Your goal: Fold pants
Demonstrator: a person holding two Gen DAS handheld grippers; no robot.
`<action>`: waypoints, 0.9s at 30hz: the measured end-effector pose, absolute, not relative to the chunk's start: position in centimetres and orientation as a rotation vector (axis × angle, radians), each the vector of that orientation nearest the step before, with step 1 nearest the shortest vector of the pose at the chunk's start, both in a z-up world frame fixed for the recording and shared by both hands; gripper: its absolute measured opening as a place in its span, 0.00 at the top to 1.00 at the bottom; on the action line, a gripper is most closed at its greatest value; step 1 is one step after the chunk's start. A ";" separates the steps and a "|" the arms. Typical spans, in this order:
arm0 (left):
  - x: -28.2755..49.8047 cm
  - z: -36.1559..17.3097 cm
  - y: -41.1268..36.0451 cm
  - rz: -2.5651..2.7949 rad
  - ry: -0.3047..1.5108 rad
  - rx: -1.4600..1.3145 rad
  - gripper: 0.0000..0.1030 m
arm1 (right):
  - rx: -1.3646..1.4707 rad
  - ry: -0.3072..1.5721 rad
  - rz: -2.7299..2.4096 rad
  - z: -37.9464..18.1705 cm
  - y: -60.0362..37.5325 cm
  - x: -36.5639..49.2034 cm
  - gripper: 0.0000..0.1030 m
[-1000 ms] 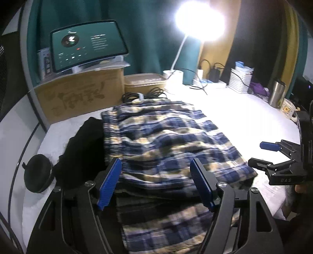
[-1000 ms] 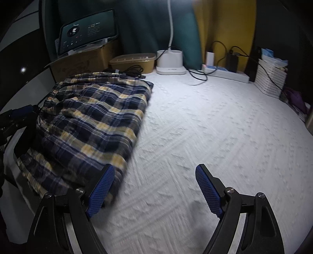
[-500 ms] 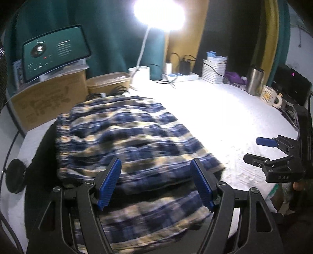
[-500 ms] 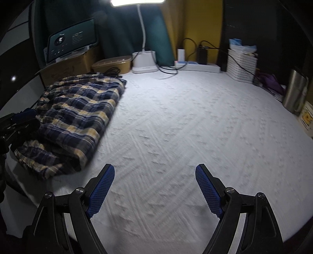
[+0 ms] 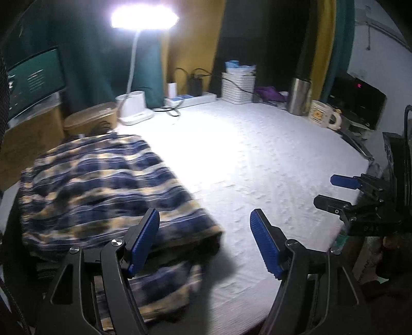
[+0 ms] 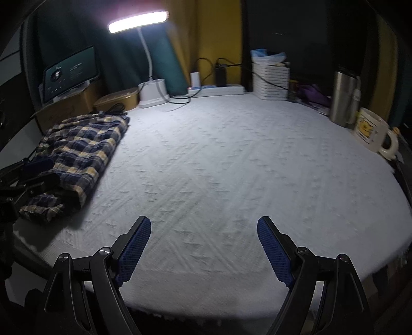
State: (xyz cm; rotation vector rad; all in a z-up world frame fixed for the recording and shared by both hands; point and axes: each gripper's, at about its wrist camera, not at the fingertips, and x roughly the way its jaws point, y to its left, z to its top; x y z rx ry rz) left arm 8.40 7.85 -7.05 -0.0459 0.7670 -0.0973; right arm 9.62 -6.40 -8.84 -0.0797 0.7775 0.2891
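Note:
The blue, yellow and white plaid pants [image 5: 97, 185] lie folded in a stack at the left end of the white textured table cover [image 5: 257, 159]. My left gripper [image 5: 204, 216] hovers open over the stack's right front corner, its left finger above the cloth and its right finger above bare cover. Nothing is between its pads. In the right wrist view the pants [image 6: 82, 149] are far off to the left. My right gripper [image 6: 204, 223] stands open and empty over the bare cover [image 6: 231, 167] near the front edge. Each gripper shows in the other's view: the right gripper [image 5: 325, 190] and the left gripper [image 6: 52, 170].
A lit desk lamp [image 5: 144, 19] stands at the back beside a tan container [image 5: 90, 122], with a cardboard box carrying a screen [image 6: 69, 73] further left. Along the back and right edge are a power strip [image 6: 216, 90], a white basket [image 6: 270, 81], a steel tumbler [image 6: 343, 98] and a mug [image 6: 370, 132].
Both grippers have moved to the right, away from the pants, which slid leftward in both views. The left gripper went from over the stack's middle to its right corner. Both stayed open.

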 end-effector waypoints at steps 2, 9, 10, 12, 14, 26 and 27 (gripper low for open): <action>8.7 -6.9 6.8 -0.119 0.761 -0.045 0.29 | -0.069 0.770 0.273 -8.6 -7.4 9.2 0.17; 9.7 -6.5 2.6 -0.194 0.761 -0.010 0.29 | -0.025 0.738 0.210 -7.8 -11.3 7.9 0.17; 9.8 -6.4 2.3 -0.199 0.759 -0.008 0.29 | -0.020 0.735 0.201 -7.7 -11.8 7.8 0.17; 9.8 -6.2 1.4 -0.212 0.750 -0.012 0.29 | -0.011 0.728 0.185 -7.6 -12.7 7.5 0.17; 10.0 -6.3 0.6 -0.228 0.751 -0.007 0.29 | -0.005 0.718 0.169 -7.3 -13.6 7.1 0.17; 9.5 -4.3 -1.9 -0.243 0.666 0.046 0.28 | -0.007 0.632 0.087 -4.2 -17.6 4.2 0.17; 9.4 -3.9 -2.0 -0.241 0.653 0.047 0.27 | -0.010 0.624 0.084 -3.9 -17.8 4.0 0.17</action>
